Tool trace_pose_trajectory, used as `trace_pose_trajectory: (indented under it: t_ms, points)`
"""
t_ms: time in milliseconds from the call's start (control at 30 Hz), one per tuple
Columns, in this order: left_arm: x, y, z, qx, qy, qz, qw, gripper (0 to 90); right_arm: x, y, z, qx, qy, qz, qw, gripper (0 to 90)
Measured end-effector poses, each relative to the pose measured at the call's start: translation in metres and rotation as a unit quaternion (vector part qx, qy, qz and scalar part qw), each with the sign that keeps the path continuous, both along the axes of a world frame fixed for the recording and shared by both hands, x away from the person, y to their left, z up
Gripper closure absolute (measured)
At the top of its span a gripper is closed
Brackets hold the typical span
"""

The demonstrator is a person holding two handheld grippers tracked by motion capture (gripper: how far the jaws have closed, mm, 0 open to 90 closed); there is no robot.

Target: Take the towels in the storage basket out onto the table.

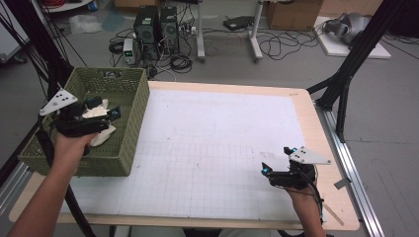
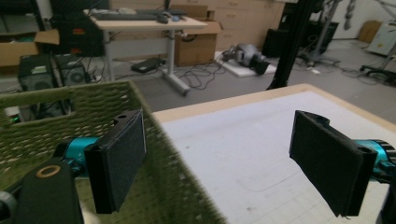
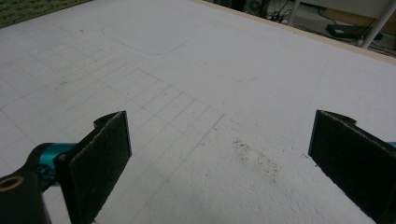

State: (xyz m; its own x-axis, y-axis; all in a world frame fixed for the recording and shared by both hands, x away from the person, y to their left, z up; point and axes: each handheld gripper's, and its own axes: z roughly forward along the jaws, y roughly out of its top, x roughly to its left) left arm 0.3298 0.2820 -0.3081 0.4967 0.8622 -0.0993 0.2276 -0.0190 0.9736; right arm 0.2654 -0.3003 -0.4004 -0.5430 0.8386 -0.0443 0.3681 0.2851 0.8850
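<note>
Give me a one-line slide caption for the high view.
Left gripper open over the green basket of white cloth; right gripper open above the table.

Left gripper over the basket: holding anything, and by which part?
Nothing is held. The left gripper has its jaws wide apart above the green basket's right wall, with nothing between them. The white items lie loose in the basket.

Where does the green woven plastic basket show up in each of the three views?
High view: the green woven plastic basket sits at the table's left edge, under the left hand-held gripper.
Left gripper view: its wall fills the lower left.
Right gripper view: a green sliver in the top-left corner.
Shared landmark: the white gridded mat.
</note>
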Motion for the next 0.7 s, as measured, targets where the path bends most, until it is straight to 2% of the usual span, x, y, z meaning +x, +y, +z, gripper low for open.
trace_pose_trajectory:
  t_ms: [33, 133, 167, 200, 233, 267, 400, 433, 467, 567, 600, 633, 667, 700]
  points:
    - [0.000, 0.000, 0.000, 0.000, 0.000, 0.000, 1.0000, 18.9, 0.000, 0.000, 0.000, 0.000, 0.000, 0.001, 1.0000, 5.0]
    - [0.009, 0.017, -0.004, 0.007, 0.018, 0.026, 0.9995, 18.9, 0.000, 0.000, 0.000, -0.005, -0.004, 0.003, 1.0000, 5.0]
    - [0.009, 0.017, -0.004, 0.007, 0.018, 0.026, 0.9995, 18.9, 0.000, 0.001, 0.000, -0.002, -0.001, 0.003, 1.0000, 5.0]
    - [0.016, 0.026, -0.006, 0.012, 0.028, 0.042, 0.9987, 19.0, 0.000, 0.001, -0.001, -0.003, 0.000, 0.003, 1.0000, 5.0]
    - [0.016, 0.026, -0.006, 0.012, 0.028, 0.042, 0.9987, 19.1, 0.000, 0.002, -0.001, -0.002, 0.002, 0.005, 1.0000, 5.0]
    - [0.024, 0.035, -0.010, 0.016, 0.044, 0.056, 0.9973, 19.1, 0.001, 0.002, -0.002, -0.002, 0.003, 0.007, 1.0000, 5.0]
    - [0.036, 0.046, -0.018, 0.029, 0.074, 0.073, 0.9942, 20.0, 0.001, 0.003, -0.003, -0.006, 0.005, 0.010, 0.9999, 4.9]
    - [0.036, 0.046, -0.018, 0.029, 0.074, 0.073, 0.9942, 20.0, 0.001, 0.003, -0.003, -0.006, 0.005, 0.010, 0.9999, 4.9]
    - [0.042, 0.048, -0.023, 0.036, 0.092, 0.079, 0.9920, 20.1, 0.002, 0.004, -0.003, -0.006, 0.006, 0.010, 0.9999, 4.9]
    - [0.053, 0.052, -0.031, 0.040, 0.117, 0.094, 0.9879, 20.1, 0.002, 0.003, -0.004, -0.009, 0.006, 0.010, 0.9999, 4.9]
    - [0.053, 0.052, -0.031, 0.040, 0.117, 0.094, 0.9879, 20.1, 0.002, 0.004, -0.004, -0.008, 0.007, 0.010, 0.9999, 4.9]
    - [0.056, 0.053, -0.035, 0.044, 0.128, 0.102, 0.9855, 20.0, 0.002, 0.004, -0.005, -0.008, 0.007, 0.011, 0.9999, 4.9]
    - [0.063, 0.055, -0.042, 0.053, 0.152, 0.110, 0.9809, 19.8, 0.002, 0.004, -0.005, -0.010, 0.007, 0.011, 0.9999, 4.9]
    - [0.066, 0.056, -0.045, 0.057, 0.160, 0.109, 0.9794, 19.7, 0.002, 0.004, -0.005, -0.010, 0.007, 0.011, 0.9999, 4.9]
